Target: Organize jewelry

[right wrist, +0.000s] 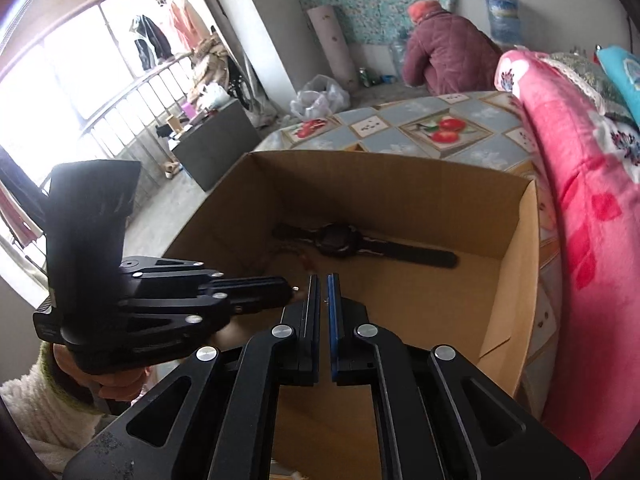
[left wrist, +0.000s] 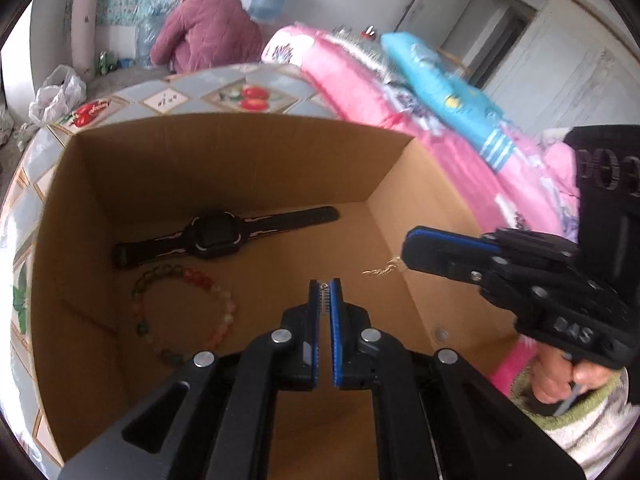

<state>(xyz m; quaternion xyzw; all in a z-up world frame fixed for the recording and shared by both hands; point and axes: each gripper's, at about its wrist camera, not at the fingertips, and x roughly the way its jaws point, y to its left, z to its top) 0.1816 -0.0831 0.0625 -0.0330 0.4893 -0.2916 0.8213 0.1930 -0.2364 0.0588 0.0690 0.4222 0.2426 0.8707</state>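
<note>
Writing: raised letters "DAS" show on the body of the right gripper (left wrist: 404, 256); a larger embossed word on its handle above is only partly legible.
Landmark: open cardboard box (left wrist: 224, 152) on a tablecloth (left wrist: 248, 92) printed with red fruit panels.
Left gripper (left wrist: 325, 286): above the box's near half, jaws pressed almost together on a small silver spring-like piece of jewelry (left wrist: 325, 295) caught at the fingertips.
Right gripper: over the box's right wall, jaws closed on a thin gold chain (left wrist: 380, 270) that trails out from its tip toward the box's middle. In its own view the right gripper (right wrist: 324, 280) shows only a narrow slit between the pads, and the chain cannot be made out there.
Wristwatch (left wrist: 218, 234): black, lying flat on the box floor near the far wall.
Bead bracelet (left wrist: 184, 312): red and green beads, on the box floor just in front of the wristwatch, toward the left wall.
Person (left wrist: 206, 28): crouched beyond the box, back turned, in a purple quilted jacket.
</note>
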